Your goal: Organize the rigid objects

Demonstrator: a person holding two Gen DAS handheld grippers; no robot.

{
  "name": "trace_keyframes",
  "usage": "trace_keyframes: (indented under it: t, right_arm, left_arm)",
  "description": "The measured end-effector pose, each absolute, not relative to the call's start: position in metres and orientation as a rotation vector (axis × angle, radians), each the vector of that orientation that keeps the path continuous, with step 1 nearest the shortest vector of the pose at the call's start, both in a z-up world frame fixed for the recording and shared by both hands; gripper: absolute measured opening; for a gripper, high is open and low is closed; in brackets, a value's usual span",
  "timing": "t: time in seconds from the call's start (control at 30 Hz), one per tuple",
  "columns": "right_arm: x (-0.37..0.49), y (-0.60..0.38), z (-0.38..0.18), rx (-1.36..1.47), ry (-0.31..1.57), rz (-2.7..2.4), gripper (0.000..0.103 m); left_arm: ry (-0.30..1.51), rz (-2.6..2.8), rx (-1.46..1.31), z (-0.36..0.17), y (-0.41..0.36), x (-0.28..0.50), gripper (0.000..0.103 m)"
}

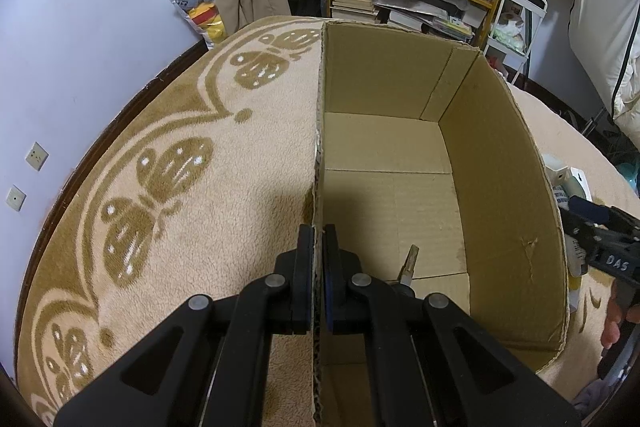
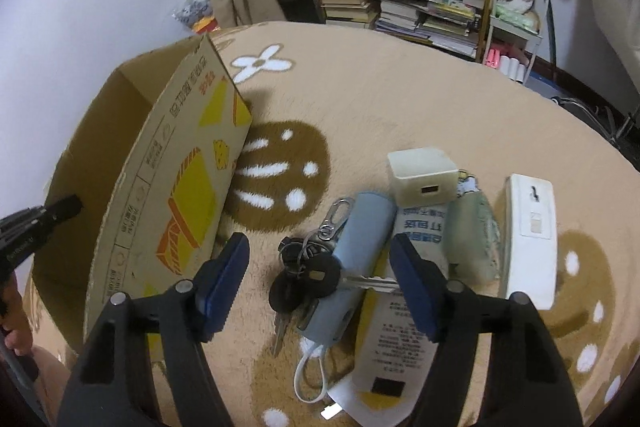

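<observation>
My left gripper is shut on the left wall of an open cardboard box, one finger outside and one inside. A single key lies on the box floor near that gripper. In the right wrist view my right gripper stands open low over a bunch of black-headed keys on a carabiner. The keys lie between its blue pads, which do not press on them. The bunch rests partly on a blue-grey case. The box stands just left of this gripper.
Beside the keys on the tan carpet lie a cream charger cube, a printed white packet, a pale green item, a white rectangular device and a white cable loop. Cluttered shelves stand beyond the carpet.
</observation>
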State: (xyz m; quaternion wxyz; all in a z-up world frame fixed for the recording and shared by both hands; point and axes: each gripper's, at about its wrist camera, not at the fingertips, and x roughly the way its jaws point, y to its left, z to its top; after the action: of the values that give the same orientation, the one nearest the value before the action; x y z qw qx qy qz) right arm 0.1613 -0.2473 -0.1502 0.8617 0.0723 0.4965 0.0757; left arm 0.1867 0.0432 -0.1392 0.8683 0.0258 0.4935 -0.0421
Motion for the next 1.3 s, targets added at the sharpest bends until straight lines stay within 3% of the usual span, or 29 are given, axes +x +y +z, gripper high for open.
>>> trace_keyframes:
  t: [0.03,0.13,0.8,0.87,0.97,1.3]
  right_arm:
    - [0.161,-0.245,-0.152,0.154,1.043,0.166,0.077]
    - [0.159,-0.238,-0.156,0.155,1.057,0.192,0.046]
    - [0.164,-0.199,-0.187,0.063,1.163,0.263,0.046]
    - [0.163,-0.199,-0.191,0.024,1.17,0.243,0.033]
    - [0.16,-0.202,-0.19,0.022,1.144,0.221,0.021]
    - [0.154,-0.216,-0.164,0.058,1.032,0.153,0.01]
  left_arm:
    - [1.033,-0.088,0.055,-0.139,0.043,0.187,0.004]
    - [1.033,-0.087,0.054,-0.139,0.043,0.187,0.004]
    - [1.032,-0.086,0.058,-0.138,0.043,0.187,0.004]
    - [1.032,-0.086,0.06,-0.137,0.042,0.187,0.004]
    - [1.032,-0.085,0.058,-0.137,0.042,0.187,0.004]
    - [1.032,-0.085,0.054,-0.136,0.042,0.187,0.004]
